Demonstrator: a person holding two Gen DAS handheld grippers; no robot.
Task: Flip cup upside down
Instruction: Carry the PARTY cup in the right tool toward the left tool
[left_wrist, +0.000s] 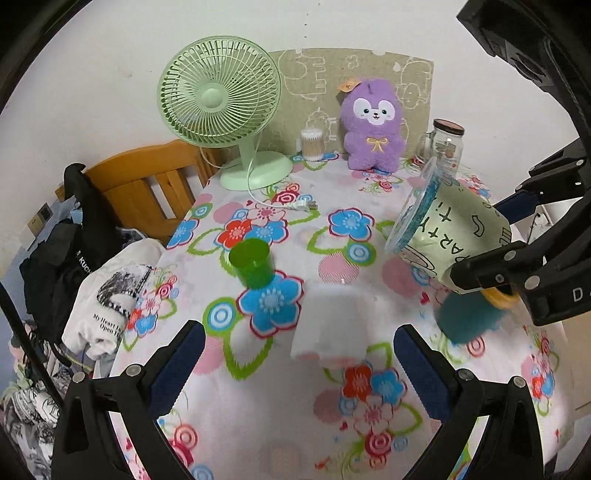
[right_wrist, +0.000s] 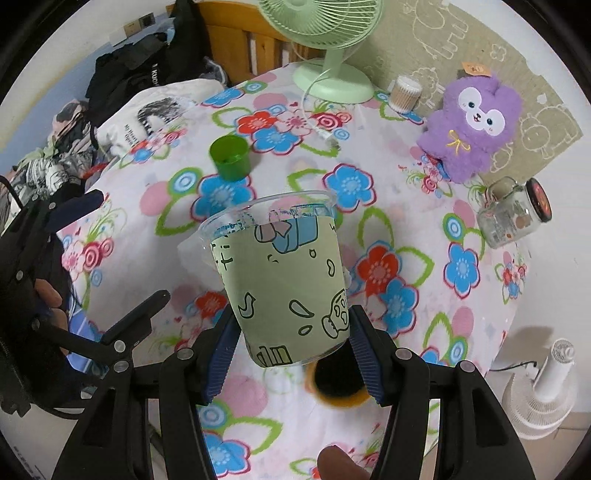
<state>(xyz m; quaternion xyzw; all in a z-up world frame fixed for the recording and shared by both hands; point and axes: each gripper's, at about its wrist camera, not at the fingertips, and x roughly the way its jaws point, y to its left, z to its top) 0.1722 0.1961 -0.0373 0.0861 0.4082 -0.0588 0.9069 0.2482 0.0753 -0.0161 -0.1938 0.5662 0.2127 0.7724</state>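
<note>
Down my left wrist view, my left gripper (left_wrist: 299, 350) hangs with its jaws spread wide and nothing between them, above the round table in its flowered cloth (left_wrist: 332, 206). At the right, the clear plastic cup with a pale green printed sleeve (left_wrist: 447, 229) lies tipped sideways in the air, rim toward the small green plastic tumbler (left_wrist: 252, 263).

Through my right wrist view, my right gripper (right_wrist: 291, 354) pinches that cup (right_wrist: 284, 280) near its base, blue pads (right_wrist: 221, 354) against both sides, held above the tablecloth.
</note>
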